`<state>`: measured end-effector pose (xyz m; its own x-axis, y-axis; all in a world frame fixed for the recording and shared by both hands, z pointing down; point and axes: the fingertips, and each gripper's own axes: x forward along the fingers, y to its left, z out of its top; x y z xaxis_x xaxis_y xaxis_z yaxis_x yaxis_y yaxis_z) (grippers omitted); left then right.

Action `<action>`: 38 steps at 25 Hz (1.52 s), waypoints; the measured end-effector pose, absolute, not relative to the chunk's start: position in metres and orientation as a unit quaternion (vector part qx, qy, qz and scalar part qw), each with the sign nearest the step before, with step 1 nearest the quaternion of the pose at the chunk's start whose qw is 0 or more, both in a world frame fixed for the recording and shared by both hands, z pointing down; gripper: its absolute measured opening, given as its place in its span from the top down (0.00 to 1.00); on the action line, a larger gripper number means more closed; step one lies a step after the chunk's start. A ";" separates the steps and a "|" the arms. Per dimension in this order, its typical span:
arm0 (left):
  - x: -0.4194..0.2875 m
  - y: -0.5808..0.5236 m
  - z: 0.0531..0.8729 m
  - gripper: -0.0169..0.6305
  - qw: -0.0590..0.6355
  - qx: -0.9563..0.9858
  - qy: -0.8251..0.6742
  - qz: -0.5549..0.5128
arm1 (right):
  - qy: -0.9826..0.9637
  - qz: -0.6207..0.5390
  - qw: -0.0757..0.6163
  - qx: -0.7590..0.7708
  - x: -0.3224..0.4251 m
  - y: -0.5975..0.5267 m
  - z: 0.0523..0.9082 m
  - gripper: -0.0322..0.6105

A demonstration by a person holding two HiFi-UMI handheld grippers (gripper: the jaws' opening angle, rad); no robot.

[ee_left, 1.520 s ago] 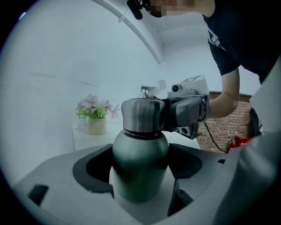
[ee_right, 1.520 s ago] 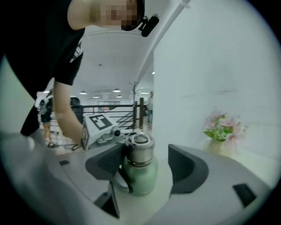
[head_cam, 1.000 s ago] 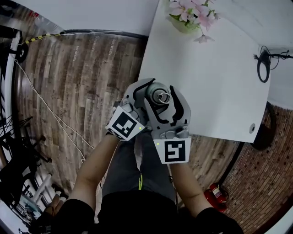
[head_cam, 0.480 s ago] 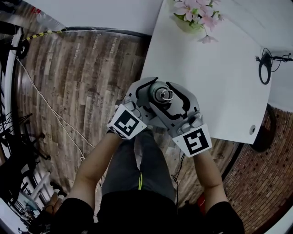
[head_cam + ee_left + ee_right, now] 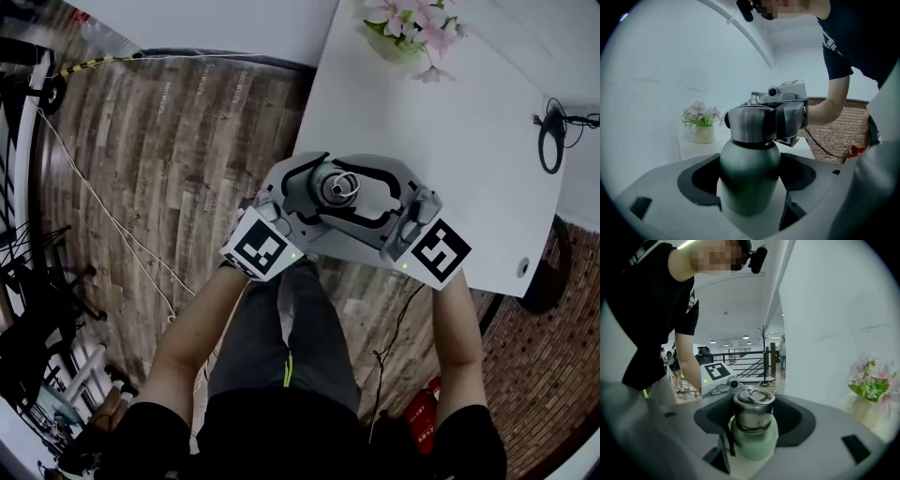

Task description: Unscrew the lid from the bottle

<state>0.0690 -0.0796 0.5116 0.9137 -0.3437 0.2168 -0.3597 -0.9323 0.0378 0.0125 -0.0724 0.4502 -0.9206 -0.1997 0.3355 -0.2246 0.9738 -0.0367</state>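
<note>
In the head view the bottle (image 5: 327,187) is seen end-on over the near corner of the white table (image 5: 450,141). Its lid (image 5: 339,190) and wire ring face straight up at the camera. Whether its base rests on the tabletop is hidden. The left gripper (image 5: 305,192) comes in from the lower left and the right gripper (image 5: 364,195) from the lower right, both wrapped round the same spot. In the left gripper view the claw is clamped on the bottle's green belly, just below the shoulder. The steel lid stands above it with the other gripper's jaws hugging it. In the right gripper view the jaws have just been closing in and now sit fairly wide on the lid's straight wall, with the pale green shoulder below. The bottle looks to be rigid metal, smooth and rounded, so probably slippery and with some heft. The belly seems the place to brace it and the lid's cylindrical side the place to twist. Its long axis runs vertical, mouth upward, crosswise to both claws.
</note>
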 end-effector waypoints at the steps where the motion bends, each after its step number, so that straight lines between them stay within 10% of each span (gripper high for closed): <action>1: 0.069 -0.080 0.512 0.40 0.038 0.977 -0.180 0.104 | -0.979 0.035 0.167 0.113 0.013 -0.073 0.450 0.53; 16: 0.070 -0.079 0.513 0.40 0.039 0.977 -0.179 0.106 | -0.898 0.075 0.059 0.430 0.060 -0.071 0.431 0.46; 38: 0.069 -0.079 0.511 0.40 0.037 0.977 -0.183 0.105 | -0.862 0.054 0.110 0.493 0.025 -0.088 0.451 0.48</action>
<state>0.0686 -0.0791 0.5108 0.9111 -0.3495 0.2187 -0.3649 -0.9304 0.0333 0.0248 -0.0882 0.4508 -0.4906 -0.8370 0.2425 -0.8607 0.5089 0.0154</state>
